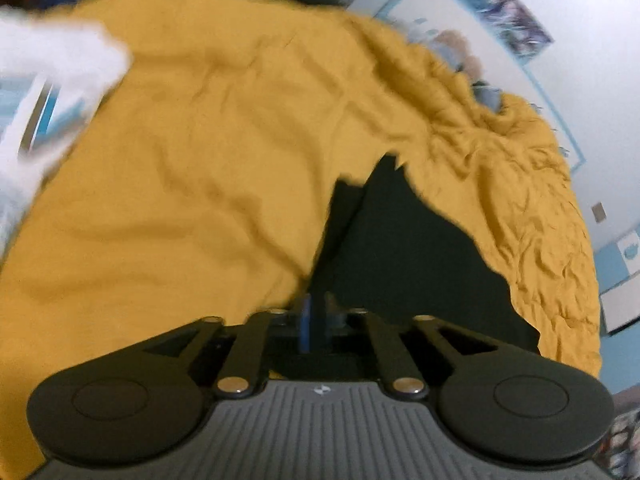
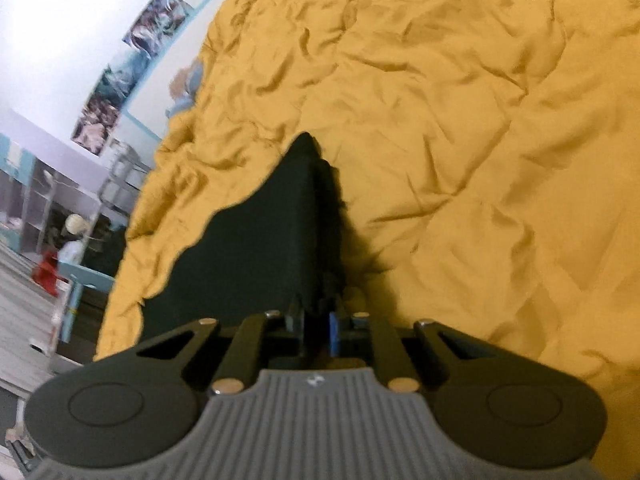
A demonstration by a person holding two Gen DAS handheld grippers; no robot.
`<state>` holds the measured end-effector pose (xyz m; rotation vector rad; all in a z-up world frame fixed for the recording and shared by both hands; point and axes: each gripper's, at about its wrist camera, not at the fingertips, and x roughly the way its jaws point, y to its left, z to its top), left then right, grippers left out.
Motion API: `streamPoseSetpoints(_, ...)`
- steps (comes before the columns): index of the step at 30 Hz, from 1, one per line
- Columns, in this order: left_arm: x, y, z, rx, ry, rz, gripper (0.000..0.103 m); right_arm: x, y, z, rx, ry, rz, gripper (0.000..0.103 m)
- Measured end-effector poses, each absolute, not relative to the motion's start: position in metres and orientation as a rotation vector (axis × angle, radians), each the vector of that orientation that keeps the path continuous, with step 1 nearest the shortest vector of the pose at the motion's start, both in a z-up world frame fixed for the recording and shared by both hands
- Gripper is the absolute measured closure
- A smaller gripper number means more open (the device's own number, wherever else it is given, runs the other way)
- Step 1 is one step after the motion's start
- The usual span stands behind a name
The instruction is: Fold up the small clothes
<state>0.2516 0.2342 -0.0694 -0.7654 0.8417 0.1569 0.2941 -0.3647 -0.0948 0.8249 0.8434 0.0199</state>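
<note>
A dark, almost black garment (image 1: 400, 248) lies on a wrinkled yellow bedspread (image 1: 180, 140). In the left wrist view its edge runs up from between the fingers of my left gripper (image 1: 316, 320), whose jaws stand close together on the cloth. In the right wrist view the same dark garment (image 2: 260, 248) tapers to a peak above my right gripper (image 2: 320, 328). That gripper is shut, with a fold of the cloth pinched between its fingers. The yellow bedspread (image 2: 460, 120) fills the right side of that view. The fingertips of both grippers are hidden in the dark cloth.
A blurred white shape (image 1: 52, 80) crosses the left edge of the left wrist view. Behind the bed is a pale wall with pictures (image 2: 152, 24). Left of the bed edge are shelves (image 2: 40, 200), a light blue frame (image 2: 80, 280) and open floor.
</note>
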Motion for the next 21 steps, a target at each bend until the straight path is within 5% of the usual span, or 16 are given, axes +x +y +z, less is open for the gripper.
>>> streamPoseSetpoints(1,0.246,0.233,-0.074,-0.792,0.844,0.166,0.065,0.288,-0.367,-0.098,0.840,0.846,0.015,0.097)
streamPoseSetpoints(6,0.238,0.231,-0.102,-0.895,0.883,0.203,0.046,0.281,-0.368,-0.107,0.856,0.848,0.009,0.096)
streamPoseSetpoints(11,0.248,0.227,-0.120,-0.923,0.874,0.240,0.044,0.281,-0.368,-0.109,0.843,0.847,0.019,0.095)
streamPoseSetpoints(14,0.259,0.224,-0.125,-0.904,0.872,0.265,0.061,0.281,-0.369,-0.110,0.845,0.846,0.015,0.096)
streamPoseSetpoints(16,0.259,0.223,-0.123,-0.902,0.843,0.268,0.083,0.281,-0.370,-0.114,0.853,0.850,0.010,0.096)
streamPoseSetpoints(21,0.258,0.218,-0.101,-0.830,0.791,0.247,0.093,0.281,-0.370,-0.113,0.862,0.849,0.004,0.097)
